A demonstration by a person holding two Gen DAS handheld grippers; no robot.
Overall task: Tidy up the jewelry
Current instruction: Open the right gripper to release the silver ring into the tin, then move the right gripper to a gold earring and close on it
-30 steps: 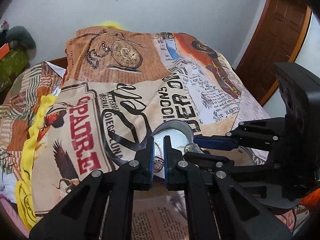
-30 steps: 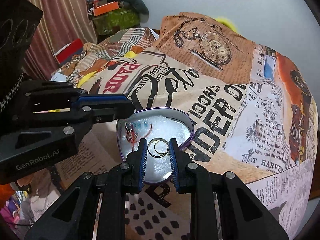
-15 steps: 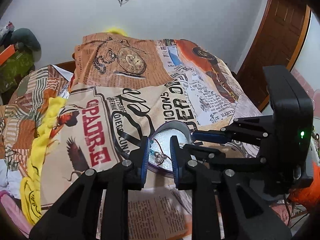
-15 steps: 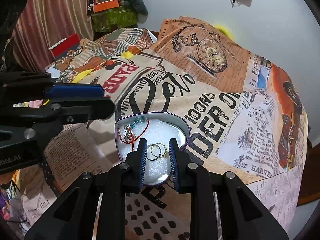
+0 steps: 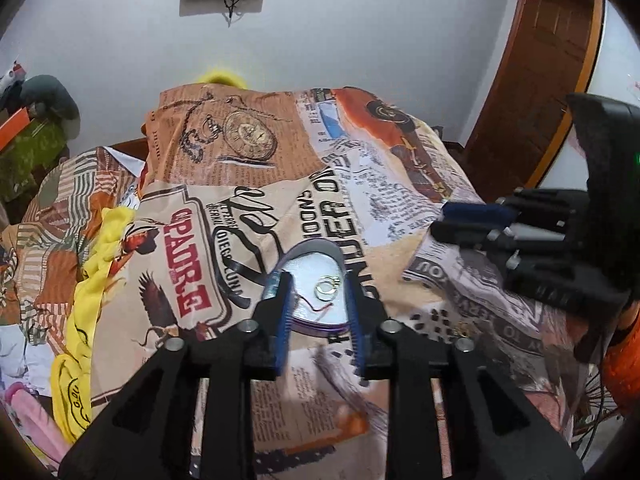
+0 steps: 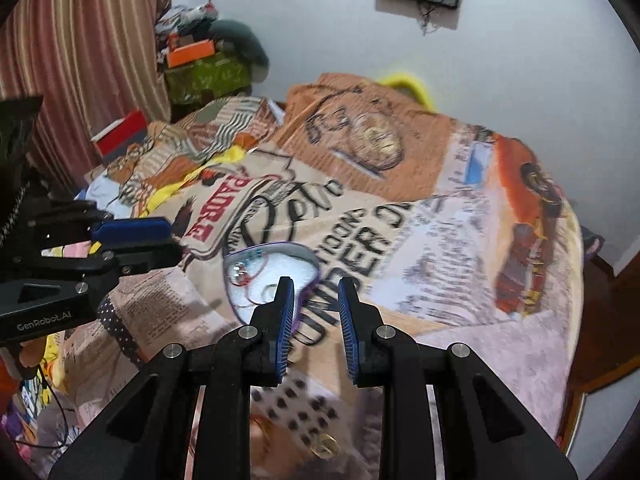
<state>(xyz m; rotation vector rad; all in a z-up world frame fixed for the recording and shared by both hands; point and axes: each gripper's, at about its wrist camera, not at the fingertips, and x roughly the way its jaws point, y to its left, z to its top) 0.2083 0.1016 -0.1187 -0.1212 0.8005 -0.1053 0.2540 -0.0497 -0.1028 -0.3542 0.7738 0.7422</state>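
A heart-shaped tin with a purple rim [image 5: 334,254] [image 6: 240,304] lies on the printed bedspread. Inside on white padding are gold rings [image 5: 326,286] and a red cord bracelet with blue beads [image 6: 246,272]. My left gripper [image 5: 318,278] is open and empty, hovering above the tin's near side. My right gripper [image 6: 314,284] is open and empty, just right of the tin's edge. Each gripper shows in the other's view, the left [image 6: 132,236] and the right [image 5: 476,220].
The bedspread [image 5: 248,184] covers the whole bed. Yellow cloth [image 5: 92,280] lies along the left side. A small gold item [image 6: 326,446] lies on the bedspread near me. A wooden door [image 5: 552,60] stands right; clutter and a curtain [image 6: 80,40] stand left.
Both grippers have opened wider and pulled back and up from the tin. The right gripper has shifted right, off the rings. The rings and bracelet stay in the tin.
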